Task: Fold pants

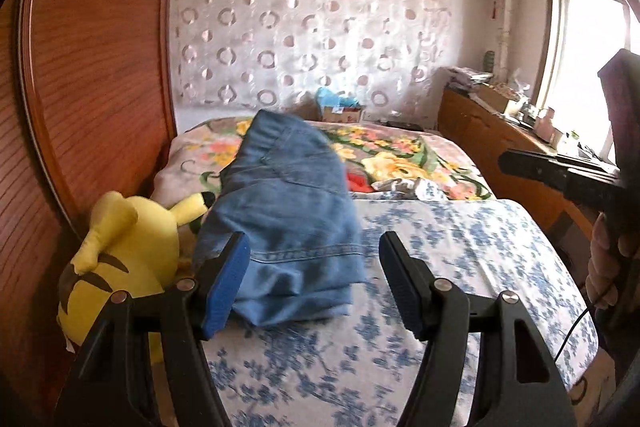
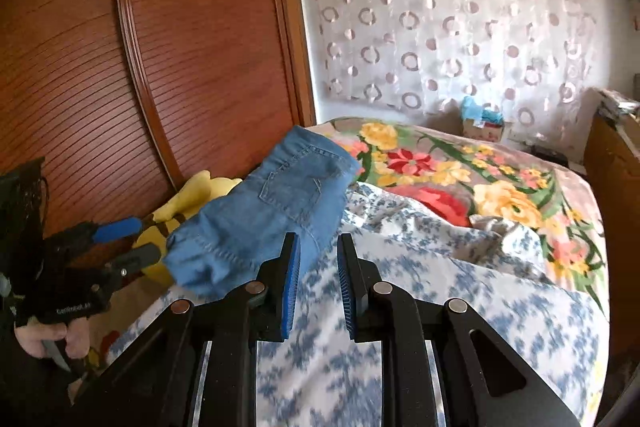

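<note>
Hovering both grippers over the folded pants [image 1: 280, 211] on the bed [image 1: 460, 251].

My left gripper [image 1: 314, 267] has its jaws spread wide and empty just short of the pants' near hem; my right gripper [image 2: 318, 271] is parted too, holding nothing. Beside the pants lies a yellow plush toy [image 1: 120, 247]; I could snag it, or drag the loose fold apart.
</note>
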The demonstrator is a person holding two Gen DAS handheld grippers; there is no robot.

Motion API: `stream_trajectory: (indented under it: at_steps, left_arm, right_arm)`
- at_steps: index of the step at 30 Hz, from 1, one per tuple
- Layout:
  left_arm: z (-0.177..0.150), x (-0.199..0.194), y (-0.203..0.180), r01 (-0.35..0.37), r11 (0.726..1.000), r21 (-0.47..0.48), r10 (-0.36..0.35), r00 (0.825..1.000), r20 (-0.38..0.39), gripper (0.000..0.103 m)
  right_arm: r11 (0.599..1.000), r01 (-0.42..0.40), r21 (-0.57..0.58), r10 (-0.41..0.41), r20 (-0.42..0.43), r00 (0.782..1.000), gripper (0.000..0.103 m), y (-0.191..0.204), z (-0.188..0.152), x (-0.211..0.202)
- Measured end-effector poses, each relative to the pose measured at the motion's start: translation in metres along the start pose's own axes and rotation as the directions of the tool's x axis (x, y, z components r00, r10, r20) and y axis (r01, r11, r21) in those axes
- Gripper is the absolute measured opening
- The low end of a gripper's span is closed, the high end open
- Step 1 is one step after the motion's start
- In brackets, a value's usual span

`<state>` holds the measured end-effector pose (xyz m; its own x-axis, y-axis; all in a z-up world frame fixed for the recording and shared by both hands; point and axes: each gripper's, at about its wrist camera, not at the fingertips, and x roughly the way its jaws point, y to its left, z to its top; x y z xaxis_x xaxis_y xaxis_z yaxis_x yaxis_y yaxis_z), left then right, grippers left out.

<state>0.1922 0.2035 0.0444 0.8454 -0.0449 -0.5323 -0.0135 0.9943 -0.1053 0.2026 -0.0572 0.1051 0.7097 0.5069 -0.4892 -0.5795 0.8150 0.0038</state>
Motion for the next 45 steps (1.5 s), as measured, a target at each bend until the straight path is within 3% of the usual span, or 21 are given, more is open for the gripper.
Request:
stream_trajectory:
  at_steps: [14,16,18,34,36,40,45]
  left_arm:
    - [-0.027,-0.058,-0.075,0.064,0.993,0.095,-0.068,0.997,0.039,0.069]
    - [-0.033,-0.064,-0.082,0.074,0.992,0.104,-0.078,0.996,0.041,0.069]
    - [-0.040,-0.070,-0.091,0.080,0.990,0.116,-0.086,0.995,0.042,0.070]
    - [-0.079,-0.119,-0.127,0.130,0.982,0.136,-0.140,0.988,0.065,0.073]
    - [-0.082,-0.123,-0.128,0.132,0.982,0.135,-0.141,0.988,0.064,0.089]
    - [-0.091,-0.135,-0.133,0.131,0.983,0.133,-0.141,0.987,0.075,0.102]
    - [-0.091,-0.146,-0.141,0.107,0.984,0.143,-0.119,0.989,0.081,0.102]
  right_arm:
    - [0.996,0.085,0.041,-0.087,0.052,0.995,0.020,0.025,-0.070,-0.116]
    - [0.994,0.097,0.052,-0.100,0.061,0.993,0.028,0.027,-0.081,-0.129]
    - [0.992,0.105,0.066,-0.109,0.067,0.992,0.030,0.030,-0.092,-0.143]
    - [0.975,0.177,0.131,-0.192,0.113,0.975,0.038,0.047,-0.142,-0.214]
    - [0.974,0.183,0.135,-0.199,0.120,0.973,0.038,0.048,-0.147,-0.220]
    - [0.970,0.194,0.147,-0.213,0.133,0.968,0.040,0.052,-0.155,-0.230]
    - [0.966,0.209,0.155,-0.231,0.142,0.962,0.050,0.051,-0.165,-0.239]
